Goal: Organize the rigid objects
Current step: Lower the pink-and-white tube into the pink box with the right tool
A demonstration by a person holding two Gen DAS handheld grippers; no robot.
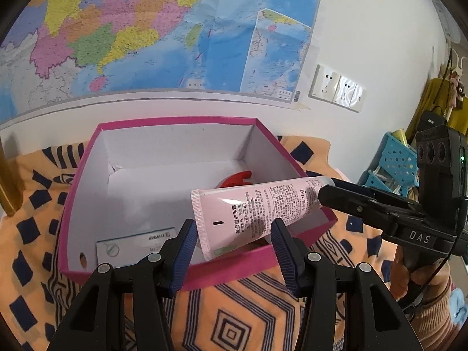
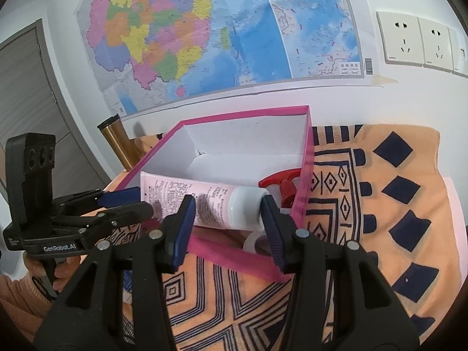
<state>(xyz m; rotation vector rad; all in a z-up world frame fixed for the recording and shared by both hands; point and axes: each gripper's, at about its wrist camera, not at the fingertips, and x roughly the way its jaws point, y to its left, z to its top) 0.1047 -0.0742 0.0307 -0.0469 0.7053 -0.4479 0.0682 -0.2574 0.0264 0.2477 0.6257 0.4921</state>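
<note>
A pink hand-cream tube hangs tilted over the near right part of an open pink box with a white inside. My left gripper has the tube's crimped end between its blue pads and looks shut on it. From the right, my right gripper clamps the cap end. The right wrist view shows the tube with its white cap between the right gripper pads, the left gripper at the crimped end and the box beneath.
Inside the box lie a red spray trigger, a small white carton and a white ring-shaped thing. The box sits on an orange patterned cloth. A gold tumbler stands left; a blue basket right; the wall is close behind.
</note>
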